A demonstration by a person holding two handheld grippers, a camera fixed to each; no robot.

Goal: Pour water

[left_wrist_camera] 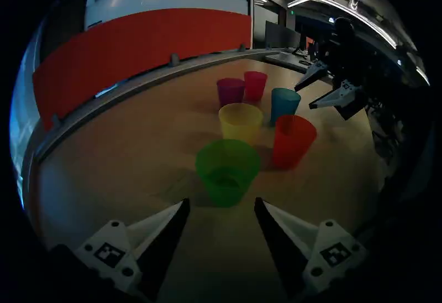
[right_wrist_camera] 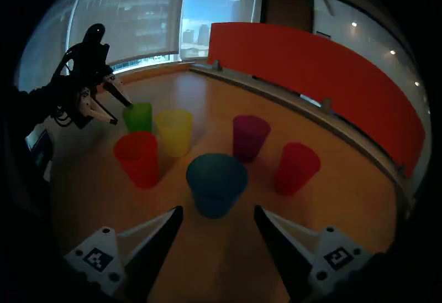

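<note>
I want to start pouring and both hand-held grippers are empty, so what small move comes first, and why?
Probably ease the left hand-held gripper forward around the green cup: it is open and empty, and that cup sits upright straight ahead, just beyond the tips. The right hand-held gripper, also open, faces the teal cup.

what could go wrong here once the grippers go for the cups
Crowding: the open left gripper, reaching around the green cup, may nudge the yellow cup just behind it. The open right gripper faces the teal cup; an off-centre grip could tip it.
</note>
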